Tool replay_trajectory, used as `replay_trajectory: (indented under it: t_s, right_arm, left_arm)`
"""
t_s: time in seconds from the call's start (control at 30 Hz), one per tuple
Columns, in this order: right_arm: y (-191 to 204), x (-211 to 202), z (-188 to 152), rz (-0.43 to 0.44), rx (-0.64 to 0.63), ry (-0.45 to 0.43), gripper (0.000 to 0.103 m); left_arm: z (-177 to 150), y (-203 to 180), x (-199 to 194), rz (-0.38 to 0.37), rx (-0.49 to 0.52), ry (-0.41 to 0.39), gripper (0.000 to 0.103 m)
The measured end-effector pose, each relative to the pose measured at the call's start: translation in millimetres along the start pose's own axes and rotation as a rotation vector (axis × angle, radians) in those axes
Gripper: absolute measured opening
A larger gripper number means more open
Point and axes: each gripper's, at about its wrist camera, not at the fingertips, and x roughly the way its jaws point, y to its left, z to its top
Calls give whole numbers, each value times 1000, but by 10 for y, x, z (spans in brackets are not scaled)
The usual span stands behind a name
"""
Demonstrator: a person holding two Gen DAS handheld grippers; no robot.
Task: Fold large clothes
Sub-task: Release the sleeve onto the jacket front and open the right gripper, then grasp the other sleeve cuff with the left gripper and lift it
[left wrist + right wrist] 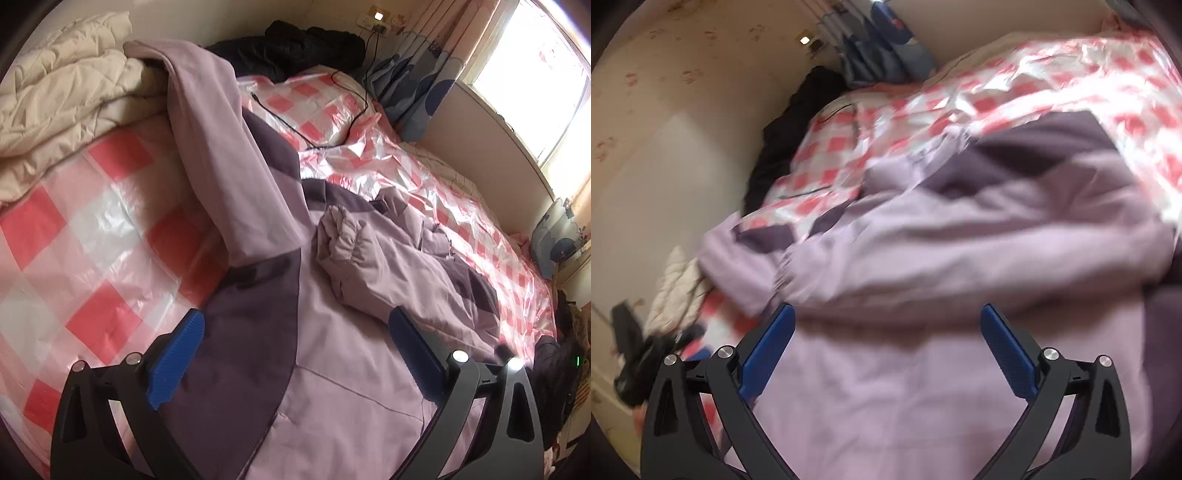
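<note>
A large lilac padded jacket with dark purple panels (343,369) lies spread across a bed covered by a glossy pink-and-white checked plastic sheet (92,240). It looks soft, bulky and light, its smooth shell likely to slip, so hems, cuffs or seam edges would give the surest hold. One sleeve (218,155) trails up toward a cream quilt (55,96); the other lies bunched on the chest. The left gripper (295,336) hovers over the jacket's body, jaws spread wide and empty. The right gripper (886,328), in a blurred view, is likewise spread over lilac cloth. A black garment (306,48), a cable, curtains and a bright window sit beyond.
</note>
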Motion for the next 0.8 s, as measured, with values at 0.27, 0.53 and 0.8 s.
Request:
replay_trajectory:
  t_s: [0.27, 0.53, 0.8]
  right_arm:
    - [85, 126, -156, 53, 44, 39, 97]
    - [-149, 284, -240, 47, 142, 85, 97]
    - [-72, 362, -295, 17, 95, 111, 97]
  left_arm:
    - [1483, -213, -187, 102, 30, -212, 96]
    - [3268, 869, 368, 346, -139, -146, 96]
    - [3490, 2164, 598, 186, -468, -7, 96]
